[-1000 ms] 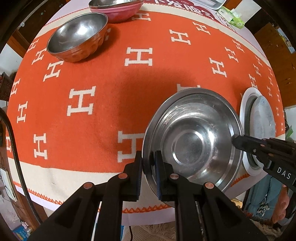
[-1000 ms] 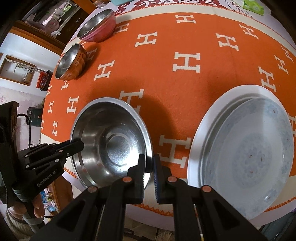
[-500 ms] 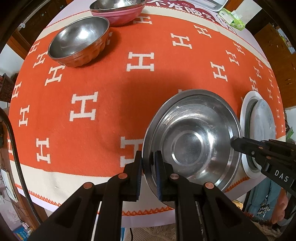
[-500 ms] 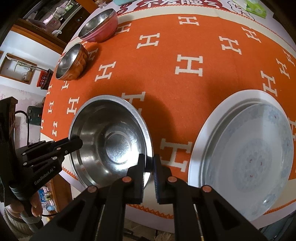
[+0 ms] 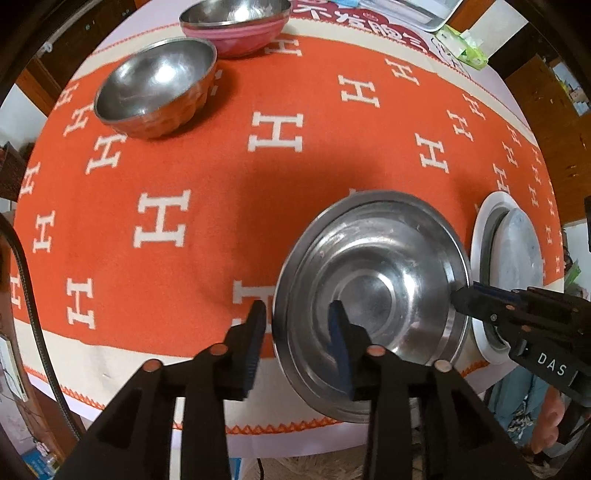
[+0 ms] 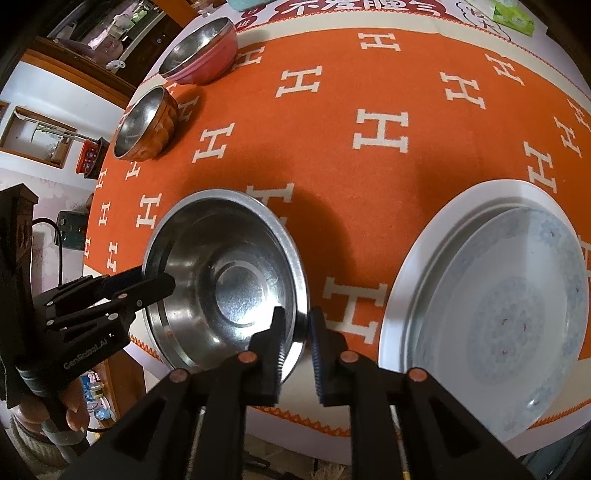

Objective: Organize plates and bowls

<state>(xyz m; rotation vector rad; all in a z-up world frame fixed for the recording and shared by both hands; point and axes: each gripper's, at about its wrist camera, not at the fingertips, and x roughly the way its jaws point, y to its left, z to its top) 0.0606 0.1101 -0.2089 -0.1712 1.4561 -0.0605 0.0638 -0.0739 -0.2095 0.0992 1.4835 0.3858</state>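
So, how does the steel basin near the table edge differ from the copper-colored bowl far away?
The steel basin is wide and shallow with a flat rim; the copper-colored bowl is narrower, deeper and dimpled outside. The basin sits between the left tongs and right tongs, both open; the bowl stands untouched. Both are shiny metal inside, upright and empty.

An orange cloth [image 5: 221, 177] (white H pattern) carries a pink-sided bowl [image 5: 236, 35] and white plates [image 6: 491, 302].
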